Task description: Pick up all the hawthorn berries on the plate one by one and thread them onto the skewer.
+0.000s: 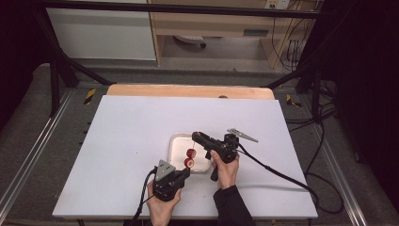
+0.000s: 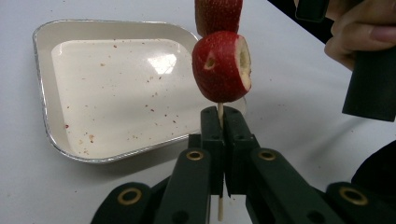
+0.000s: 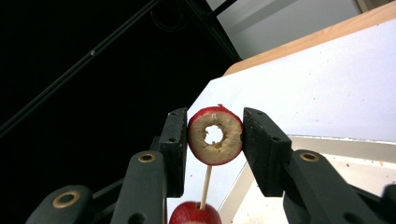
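A thin wooden skewer (image 2: 220,110) stands upright, with my left gripper (image 2: 221,122) shut on its lower end. Two cored red fruit pieces are threaded on it. The lower piece (image 2: 221,66) sits just above the left jaws, and the upper piece (image 2: 218,14) rests on top of it. My right gripper (image 3: 215,122) is shut on the upper piece (image 3: 215,136), one jaw against each side, with its cored hole facing the camera. In the high view both pieces (image 1: 190,157) hang over the near edge of a foil tray (image 1: 176,141), between the left gripper (image 1: 186,171) and the right gripper (image 1: 195,141).
The foil tray (image 2: 44,56) holds only red crumbs and lies in the middle of the white table (image 1: 131,141). A hand (image 2: 355,37) holding the right gripper's handle is close on the right. Cables trail off the table's near edge and to the right.
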`<state>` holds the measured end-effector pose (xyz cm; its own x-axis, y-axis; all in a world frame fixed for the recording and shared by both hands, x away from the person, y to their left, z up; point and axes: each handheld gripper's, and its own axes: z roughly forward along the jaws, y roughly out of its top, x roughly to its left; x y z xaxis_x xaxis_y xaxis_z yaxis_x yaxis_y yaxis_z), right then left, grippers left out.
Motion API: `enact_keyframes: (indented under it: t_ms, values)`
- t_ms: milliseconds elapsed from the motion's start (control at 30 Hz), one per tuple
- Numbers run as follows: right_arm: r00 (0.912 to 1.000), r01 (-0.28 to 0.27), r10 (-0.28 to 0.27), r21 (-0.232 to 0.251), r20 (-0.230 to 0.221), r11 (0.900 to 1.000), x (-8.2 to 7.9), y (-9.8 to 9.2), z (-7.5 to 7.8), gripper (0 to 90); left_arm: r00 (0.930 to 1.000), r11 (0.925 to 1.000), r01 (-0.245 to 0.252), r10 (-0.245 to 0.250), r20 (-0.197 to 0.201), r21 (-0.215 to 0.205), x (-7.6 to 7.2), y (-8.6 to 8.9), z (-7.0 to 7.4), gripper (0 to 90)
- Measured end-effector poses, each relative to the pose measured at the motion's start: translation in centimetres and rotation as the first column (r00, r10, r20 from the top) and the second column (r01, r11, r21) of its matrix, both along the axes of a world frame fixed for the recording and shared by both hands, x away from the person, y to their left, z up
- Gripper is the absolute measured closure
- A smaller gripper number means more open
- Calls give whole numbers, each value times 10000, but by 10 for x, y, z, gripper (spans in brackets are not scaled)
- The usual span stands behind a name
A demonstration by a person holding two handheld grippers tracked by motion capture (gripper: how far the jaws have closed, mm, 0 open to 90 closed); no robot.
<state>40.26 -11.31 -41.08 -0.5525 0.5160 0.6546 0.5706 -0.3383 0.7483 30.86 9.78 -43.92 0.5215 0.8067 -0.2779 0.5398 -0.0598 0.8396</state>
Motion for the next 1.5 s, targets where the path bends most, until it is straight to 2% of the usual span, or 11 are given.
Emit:
enact_keyframes:
  t_ms: [300, 467, 667, 867, 967, 1033, 1167, 1267, 1433, 1500]
  values:
    - [10000, -85, 84, -142, -46, 9999, -3, 1, -1, 623, 9999, 10000, 32, -32, -95, 14, 1, -2, -1, 883]
    - [9996, -278, 276, -335, -74, 9991, -5, 0, -1, 623, 9999, 9994, -36, 41, 135, -347, 0, 0, 2, 884]
    - [9992, -388, 382, -496, -118, 9980, -8, 3, -6, 623, 10000, 9997, -49, 49, -3, -241, 4, 0, 3, 884]
    - [9988, -489, 484, -791, -83, 9957, -8, 1, -3, 617, 10000, 9997, 10, -9, 26, -243, 5, 1, 2, 883]
    - [9985, -529, 542, -1077, 94, 9928, -9, -3, 2, 527, 10000, 9997, -23, 24, 46, -227, 5, 4, 3, 884]
    - [9980, -556, 594, -1465, 214, 9877, -9, -7, 6, 465, 10000, 9999, -37, 37, 57, -157, 5, 6, 3, 884]
    - [9979, -553, 615, -2332, 193, 9709, -9, -16, 13, 308, 10000, 10000, -58, 59, 55, -46, 6, 10, 3, 883]
    - [9969, -615, 739, -3088, 287, 9491, -7, -21, 14, 211, 10000, 10000, -60, 59, 67, 66, 6, 14, 4, 883]
    - [9925, -960, 1194, -4436, 249, 8910, -4, -31, 12, 82, 10000, 9996, 7, -9, 92, 288, 8, 19, 6, 883]
    - [9907, -1045, 1336, -4809, 265, 8705, -4, -37, 11, 72, 10000, 9993, 22, -25, 72, 365, 8, 22, 6, 883]
